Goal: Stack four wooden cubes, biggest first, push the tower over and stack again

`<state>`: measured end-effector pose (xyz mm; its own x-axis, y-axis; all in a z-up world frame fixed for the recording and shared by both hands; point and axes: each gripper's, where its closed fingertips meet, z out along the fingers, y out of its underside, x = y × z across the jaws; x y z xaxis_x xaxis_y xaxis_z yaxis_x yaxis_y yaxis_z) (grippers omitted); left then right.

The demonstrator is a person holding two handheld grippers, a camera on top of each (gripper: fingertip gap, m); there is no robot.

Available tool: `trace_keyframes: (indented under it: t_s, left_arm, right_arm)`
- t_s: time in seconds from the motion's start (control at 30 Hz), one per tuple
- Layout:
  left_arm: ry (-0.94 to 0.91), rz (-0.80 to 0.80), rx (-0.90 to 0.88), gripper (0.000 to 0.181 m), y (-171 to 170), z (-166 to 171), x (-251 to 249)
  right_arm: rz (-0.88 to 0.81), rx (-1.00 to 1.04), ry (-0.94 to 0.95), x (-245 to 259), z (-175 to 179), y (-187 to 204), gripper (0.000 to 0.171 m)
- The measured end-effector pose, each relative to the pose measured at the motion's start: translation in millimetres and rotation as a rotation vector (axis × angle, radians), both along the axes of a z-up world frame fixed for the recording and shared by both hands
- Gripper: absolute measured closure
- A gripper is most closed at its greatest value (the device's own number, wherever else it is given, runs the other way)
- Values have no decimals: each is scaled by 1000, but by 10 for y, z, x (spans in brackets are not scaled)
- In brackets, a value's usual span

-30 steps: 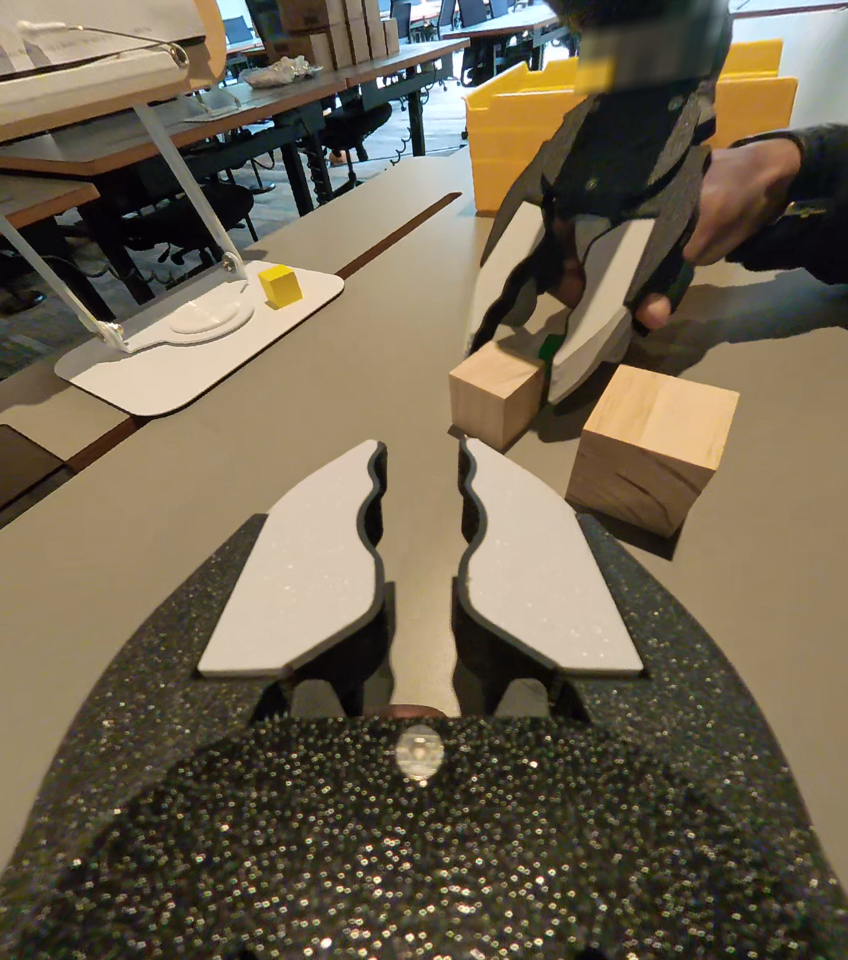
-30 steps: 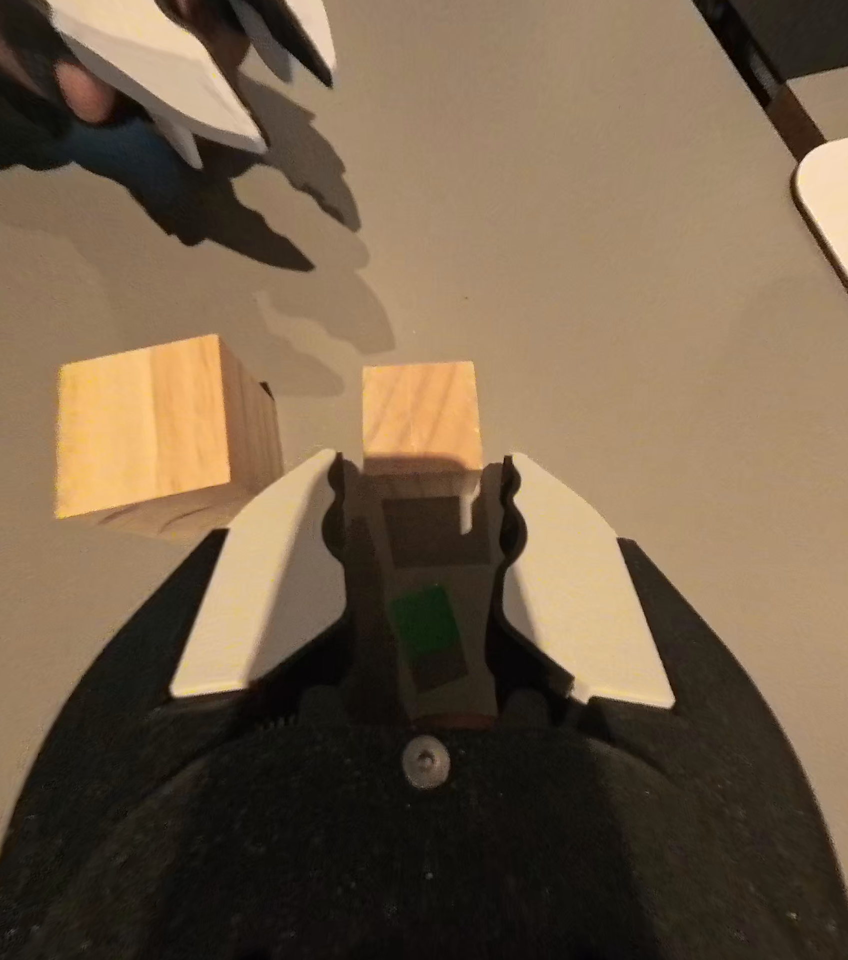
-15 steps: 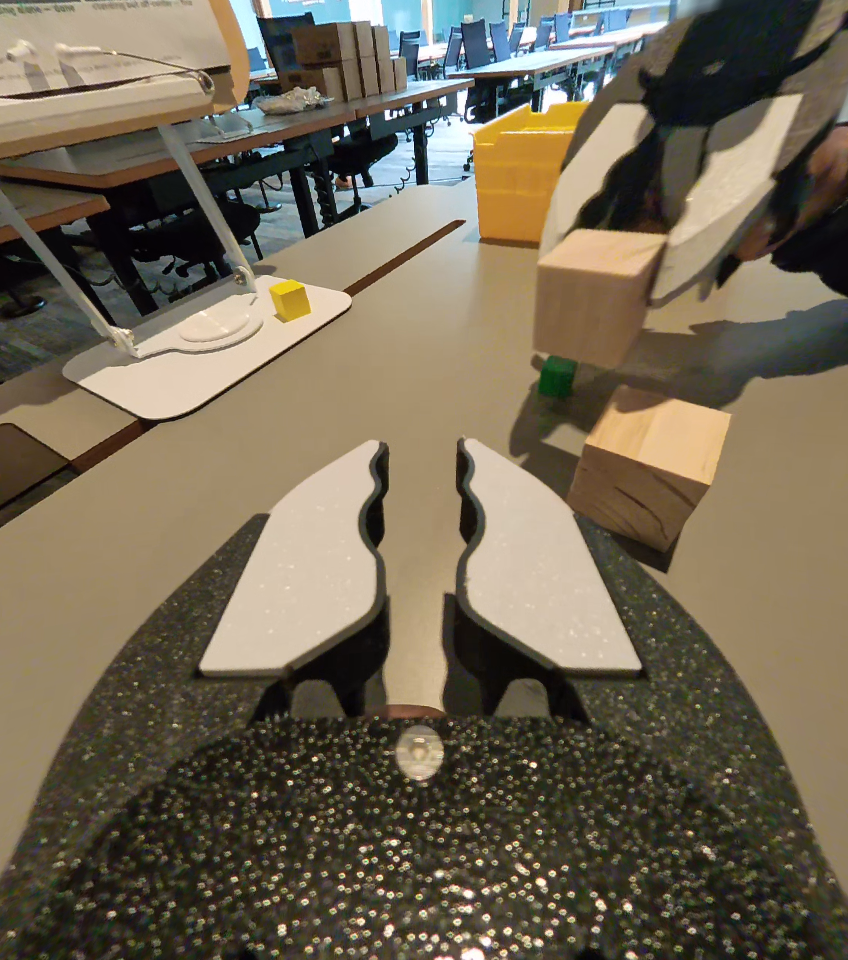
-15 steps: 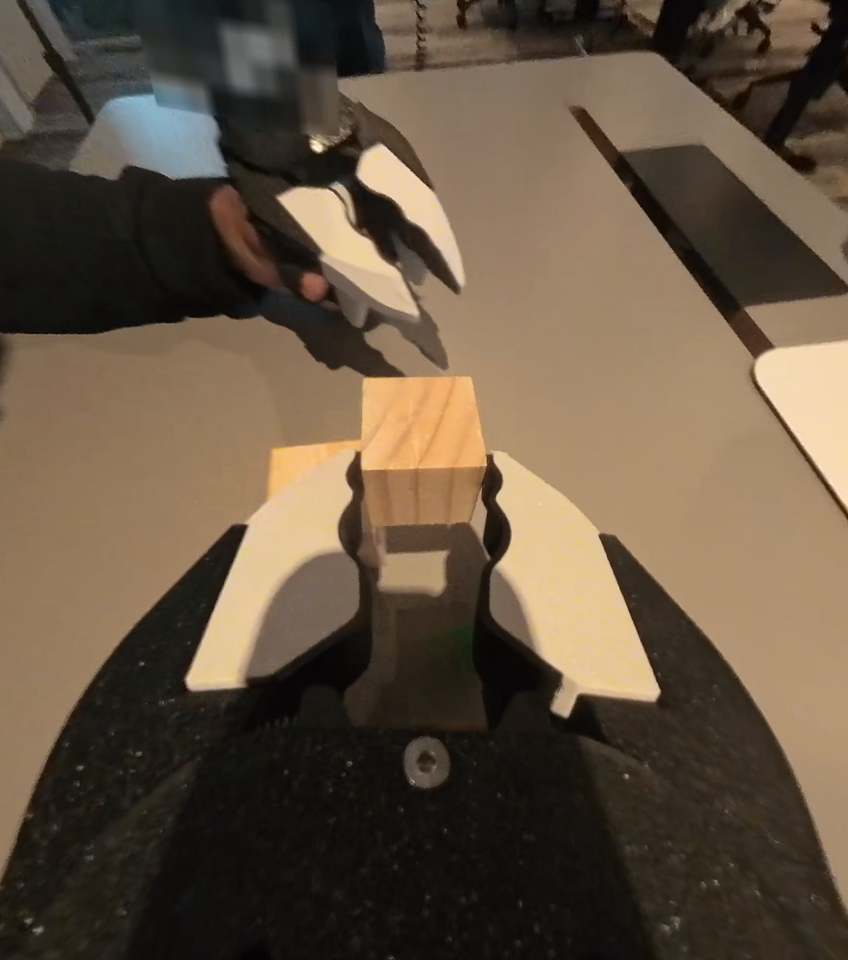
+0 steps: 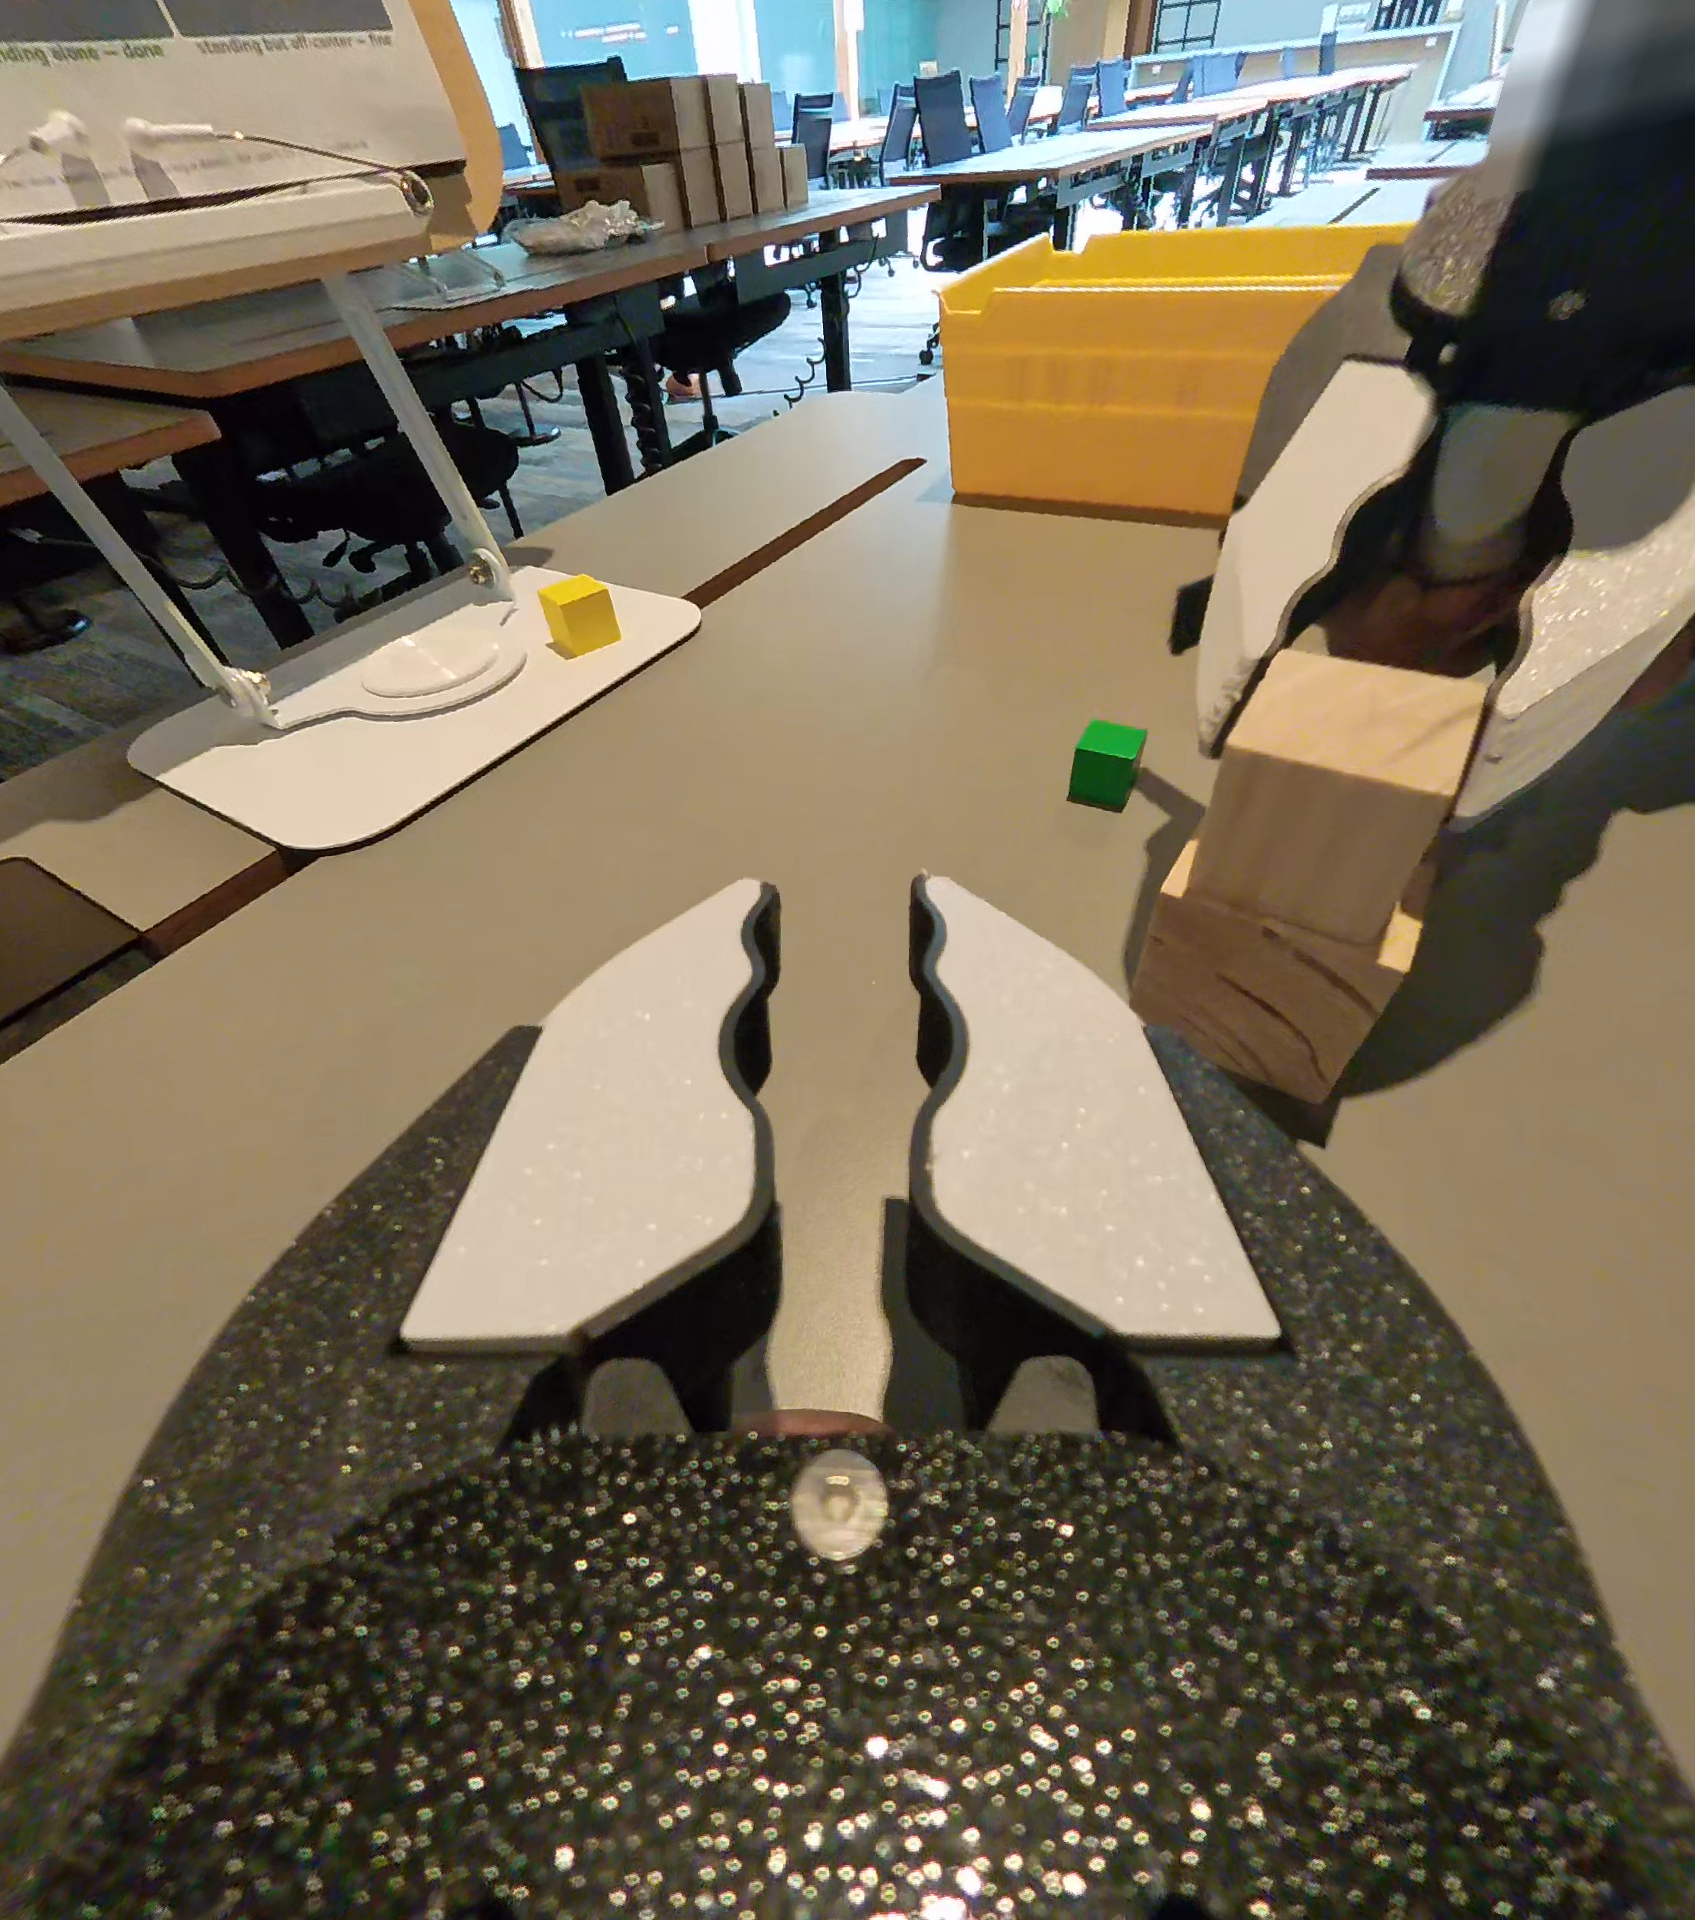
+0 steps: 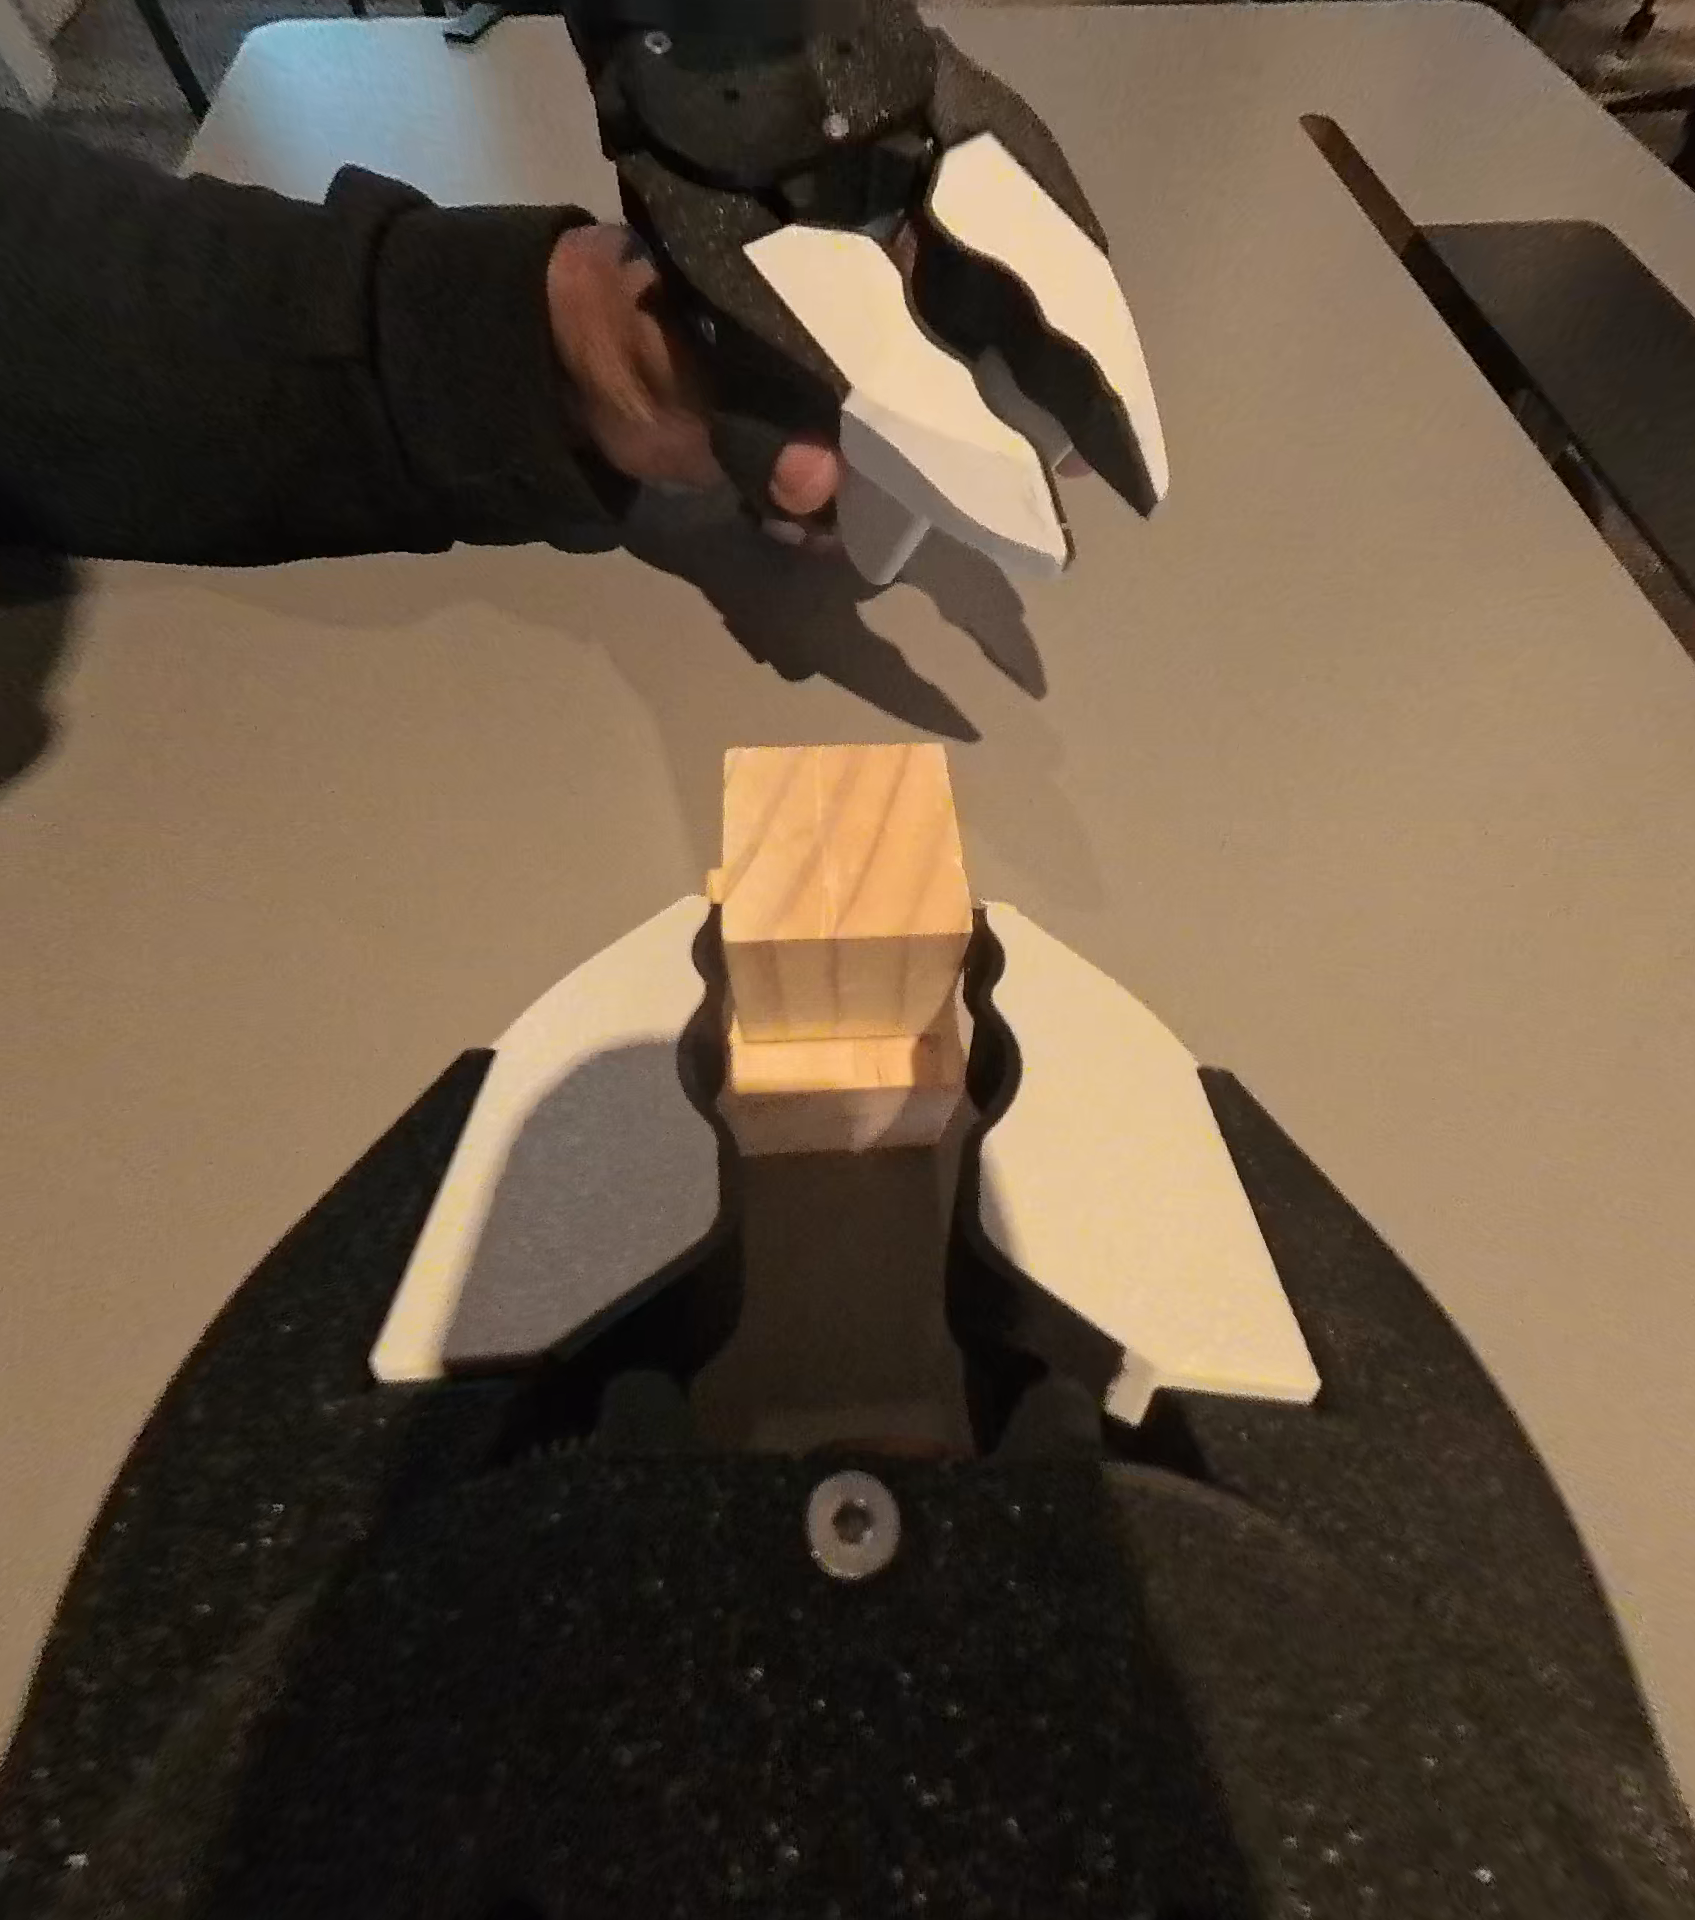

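Wooden mid cube (image 6: 838,914) sits on the big cube (image 5: 1258,987) at frame right, right claw (image 6: 843,940) clamped on its sides. Left claw (image 5: 843,971) hovers over the counter (image 5: 822,675), slightly parted and empty. Green cube (image 5: 1108,764) lies just beside the stack.

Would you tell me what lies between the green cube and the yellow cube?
Only bare grey table lies between the green cube and the yellow cube, as the left wrist view shows.
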<state>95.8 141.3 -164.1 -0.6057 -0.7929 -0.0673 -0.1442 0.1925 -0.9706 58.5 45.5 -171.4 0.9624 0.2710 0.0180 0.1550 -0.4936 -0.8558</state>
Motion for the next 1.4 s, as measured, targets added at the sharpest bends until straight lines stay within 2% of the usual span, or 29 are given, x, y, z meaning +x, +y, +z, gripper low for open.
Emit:
trace_keyframes:
  t_s: [1.23,1.4]
  left_arm:
    - [5,-16,28,161,-37,-30,-15]
    - [4,-19,30,161,-42,-31,-16]
  right_arm:
    - [33,-24,-31,22,-16,-60,126]
    - [54,-31,-19,36,25,-111,115]
